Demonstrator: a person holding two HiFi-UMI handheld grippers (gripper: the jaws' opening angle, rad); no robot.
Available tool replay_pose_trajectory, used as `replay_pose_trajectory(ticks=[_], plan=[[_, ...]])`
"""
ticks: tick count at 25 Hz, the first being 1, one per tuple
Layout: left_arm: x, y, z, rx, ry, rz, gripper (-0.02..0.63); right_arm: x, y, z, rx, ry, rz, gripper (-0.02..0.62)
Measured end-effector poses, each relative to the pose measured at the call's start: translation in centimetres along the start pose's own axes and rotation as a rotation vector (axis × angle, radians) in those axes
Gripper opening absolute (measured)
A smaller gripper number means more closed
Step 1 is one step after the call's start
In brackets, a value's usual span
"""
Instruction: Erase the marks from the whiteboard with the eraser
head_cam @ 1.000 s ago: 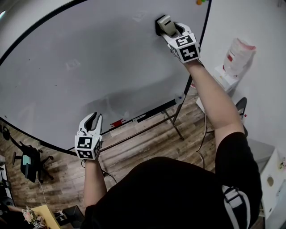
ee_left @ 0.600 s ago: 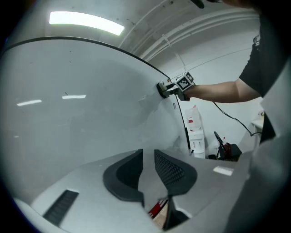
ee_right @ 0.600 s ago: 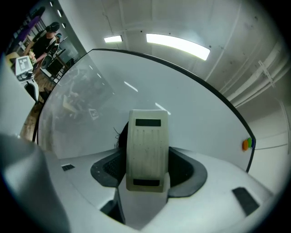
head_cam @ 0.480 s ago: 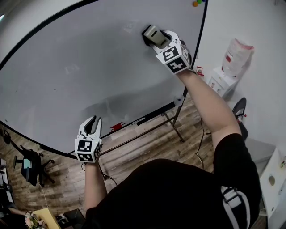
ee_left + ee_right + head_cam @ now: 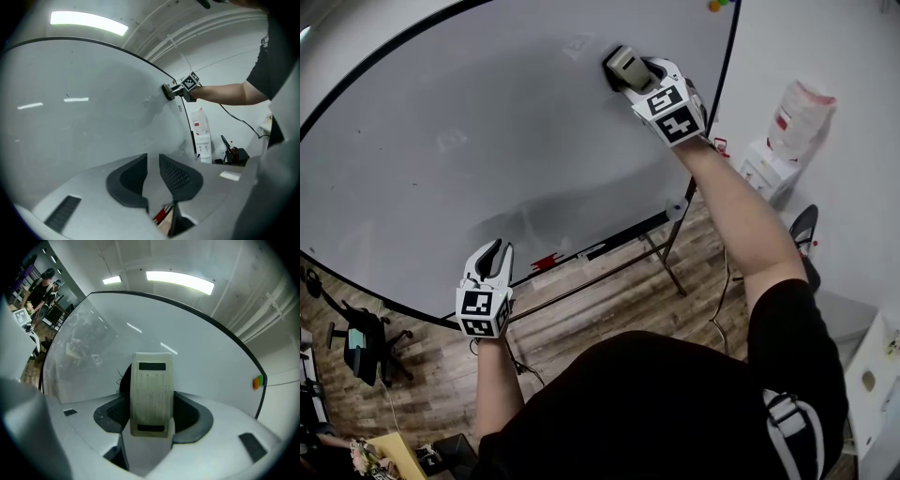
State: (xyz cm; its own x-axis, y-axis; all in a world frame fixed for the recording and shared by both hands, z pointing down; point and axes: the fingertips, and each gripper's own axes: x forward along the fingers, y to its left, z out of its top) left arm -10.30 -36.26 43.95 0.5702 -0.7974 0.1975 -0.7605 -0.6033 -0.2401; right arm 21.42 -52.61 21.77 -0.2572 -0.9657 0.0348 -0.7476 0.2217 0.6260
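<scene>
Two grippers show: nearest, the left gripper (image 5: 492,255) hangs by the whiteboard's (image 5: 487,141) lower edge, jaws slightly apart on nothing, while farther up the right gripper (image 5: 639,70) clamps the eraser (image 5: 623,66) against the board's upper right, where flat, even pressure should wipe cleanly.

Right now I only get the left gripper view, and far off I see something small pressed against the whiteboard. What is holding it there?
Observer: The right gripper. Its own view shows the eraser clamped between its jaws.
Operator: And the gripper I am looking through, where is it?
Observer: The head view shows the left gripper low down, near the bottom edge of the whiteboard.
Operator: Anything else on the board?
Observer: The right gripper view shows an orange dot, likely a magnet, at the board's right edge.
</scene>
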Motion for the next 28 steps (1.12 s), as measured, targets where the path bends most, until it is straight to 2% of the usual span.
replay_pose_trajectory(ticks=[9, 16, 23, 28], plan=[[0.1, 0.1, -0.1, 0.0, 0.003, 0.001, 0.089, -0.1, -0.3, -0.1, 0.015, -0.014, 0.002, 0.244], [0.2, 0.2, -0.4, 0.0, 0.013, 0.006, 0.089, -0.4, -1.5, -0.4, 0.072, -0.034, -0.001, 0.244], [0.2, -0.2, -0.4, 0.005, 0.019, -0.002, 0.089, -0.8, -5.6, -3.1, 0.211, -0.008, -0.029, 0.244], [0.7, -0.7, -0.1, 0.01, 0.021, -0.008, 0.089, -1.3, -9.3, -6.7, 0.346, 0.02, -0.057, 0.244]])
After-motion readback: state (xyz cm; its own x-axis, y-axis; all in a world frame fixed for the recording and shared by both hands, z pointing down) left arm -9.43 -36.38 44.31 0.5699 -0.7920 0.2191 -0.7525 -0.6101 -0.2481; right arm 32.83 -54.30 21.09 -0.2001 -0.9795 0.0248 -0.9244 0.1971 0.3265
